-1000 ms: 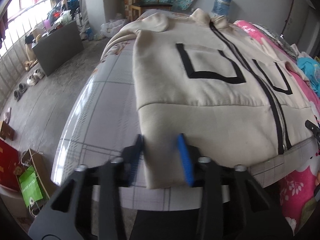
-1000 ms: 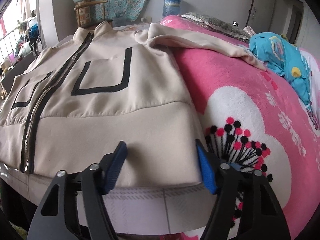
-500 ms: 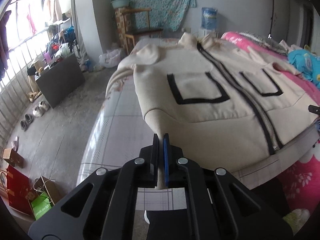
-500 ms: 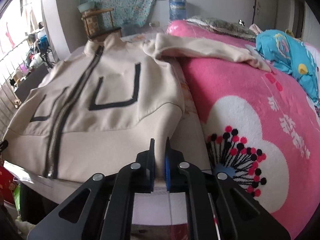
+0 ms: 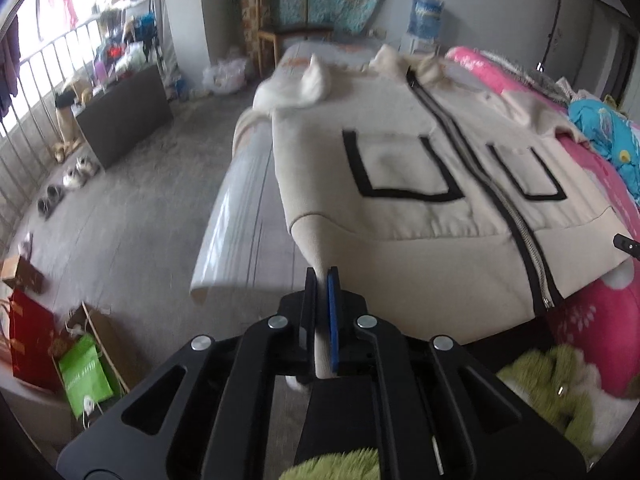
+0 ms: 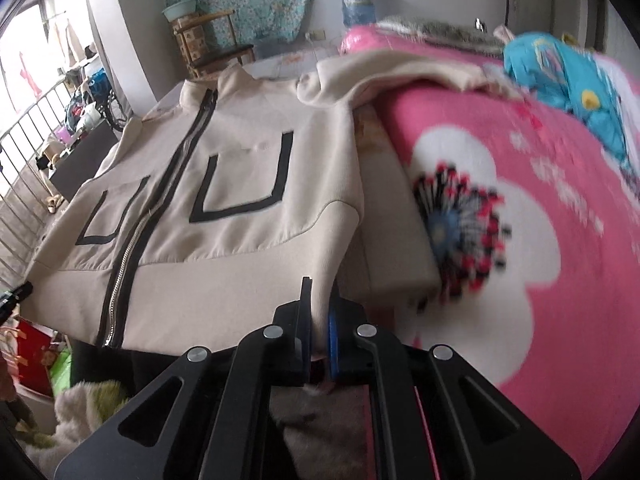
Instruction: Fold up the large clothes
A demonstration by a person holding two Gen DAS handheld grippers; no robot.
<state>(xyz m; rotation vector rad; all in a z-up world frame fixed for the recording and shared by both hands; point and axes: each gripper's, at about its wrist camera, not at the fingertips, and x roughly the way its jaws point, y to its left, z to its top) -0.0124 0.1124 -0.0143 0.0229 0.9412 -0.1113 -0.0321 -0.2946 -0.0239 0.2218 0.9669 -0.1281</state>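
A cream zip-up jacket (image 5: 400,168) with black U-shaped pocket trim lies front up on the bed; it also shows in the right wrist view (image 6: 224,200). My left gripper (image 5: 323,280) is shut on the jacket's bottom left hem corner and holds it lifted off the bed. My right gripper (image 6: 320,292) is shut on the bottom right hem corner, also lifted. The hem between them hangs raised past the bed's foot. One sleeve (image 6: 400,68) lies out across the pink blanket; the other sleeve (image 5: 304,88) is bunched near the left shoulder.
A pink flowered blanket (image 6: 520,220) covers the bed's right side, with a blue garment (image 6: 580,80) on it. A checked sheet (image 5: 236,216) shows at the left edge. Bags (image 5: 84,372) and shoes (image 5: 76,172) lie on the floor. A green fluffy item (image 5: 560,384) sits below.
Both grippers closed on the jacket's bottom hem corners, then lifted and pulled them back toward me. The hem now hangs off the bed's foot.
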